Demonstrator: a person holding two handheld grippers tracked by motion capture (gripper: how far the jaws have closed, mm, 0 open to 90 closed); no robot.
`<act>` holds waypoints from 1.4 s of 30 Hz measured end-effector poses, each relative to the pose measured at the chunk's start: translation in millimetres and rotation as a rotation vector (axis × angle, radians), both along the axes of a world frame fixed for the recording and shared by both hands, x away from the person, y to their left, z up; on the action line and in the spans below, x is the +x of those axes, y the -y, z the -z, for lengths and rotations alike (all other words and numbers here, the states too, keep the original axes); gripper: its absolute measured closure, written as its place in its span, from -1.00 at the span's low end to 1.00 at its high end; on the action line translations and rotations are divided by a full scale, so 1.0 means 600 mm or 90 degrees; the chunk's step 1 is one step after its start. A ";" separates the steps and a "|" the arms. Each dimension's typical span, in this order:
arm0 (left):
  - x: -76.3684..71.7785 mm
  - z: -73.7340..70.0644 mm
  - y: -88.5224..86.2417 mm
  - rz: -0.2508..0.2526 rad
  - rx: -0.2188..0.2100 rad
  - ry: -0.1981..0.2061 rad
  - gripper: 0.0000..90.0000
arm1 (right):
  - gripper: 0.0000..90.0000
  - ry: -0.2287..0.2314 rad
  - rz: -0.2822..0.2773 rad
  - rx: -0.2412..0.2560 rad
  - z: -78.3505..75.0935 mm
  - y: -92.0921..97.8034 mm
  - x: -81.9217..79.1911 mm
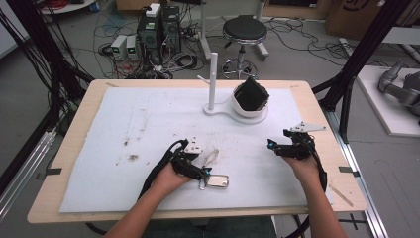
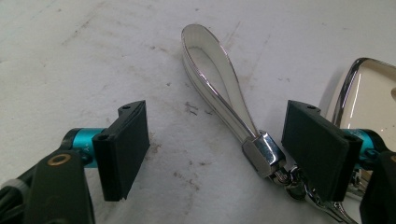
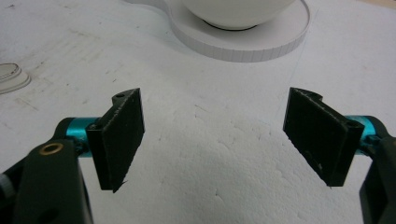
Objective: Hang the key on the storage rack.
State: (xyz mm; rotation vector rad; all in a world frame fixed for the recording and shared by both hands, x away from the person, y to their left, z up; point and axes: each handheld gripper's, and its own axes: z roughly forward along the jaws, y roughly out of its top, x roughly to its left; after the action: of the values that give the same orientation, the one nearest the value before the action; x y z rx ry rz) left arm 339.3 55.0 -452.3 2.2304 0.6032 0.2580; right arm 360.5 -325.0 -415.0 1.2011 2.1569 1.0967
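Stains are scattered over the left part of the white mat (image 1: 124, 124) that covers the wooden table (image 1: 74, 148). Nearer the middle, the left gripper (image 1: 200, 171) is held low over the mat with its jaws spread wide and nothing between the pads. In the left gripper view, a white strap loop (image 2: 210, 74) is seen lying flat between the jaws, its metal clasp (image 2: 263, 154) just beside the right-hand pad, with the shiny metal frame (image 2: 369, 98) beyond it; the gripper seems lined up so that the strap can be pinched. Farther off, a white stand (image 1: 213, 79) with a post and a bowl-shaped cup (image 1: 250, 106) holding a dark object is placed at the far middle, probably as the hanging place. To the right, the right gripper (image 1: 280, 146) is held just above bare mat, wide open and empty, well apart from the strap, apparently waiting.
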 end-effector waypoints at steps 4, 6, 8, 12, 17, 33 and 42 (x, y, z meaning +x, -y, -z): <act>-0.003 -0.003 -0.002 -0.004 0.004 0.001 -0.27 | -0.54 -0.005 0.000 -0.002 0.001 0.000 0.001; -0.007 -0.004 -0.004 0.015 0.002 0.007 -0.10 | -0.54 -0.006 0.002 -0.002 0.001 0.001 0.001; -0.009 -0.005 -0.005 0.023 0.001 0.010 0.11 | -0.54 -0.004 0.003 0.000 0.001 0.001 0.001; -0.015 -0.003 -0.007 0.034 -0.010 0.012 0.33 | -0.54 -0.005 0.001 -0.005 0.002 0.001 0.003; -0.023 -0.002 -0.007 0.048 -0.010 0.031 0.80 | -0.54 -0.008 -0.004 -0.011 0.004 -0.003 0.004; -0.033 -0.028 -0.013 0.048 -0.049 0.045 0.81 | -0.53 -0.012 -0.010 -0.017 0.007 -0.009 0.006; -0.033 -0.081 -0.046 0.009 -0.115 0.068 0.81 | -0.53 -0.019 -0.012 -0.016 0.008 -0.014 0.008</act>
State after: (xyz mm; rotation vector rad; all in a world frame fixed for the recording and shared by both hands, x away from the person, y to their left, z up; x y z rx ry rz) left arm 319.6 82.4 -403.5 2.0335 0.5310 0.3022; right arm 365.3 -316.8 -420.1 1.1952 2.2032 1.0622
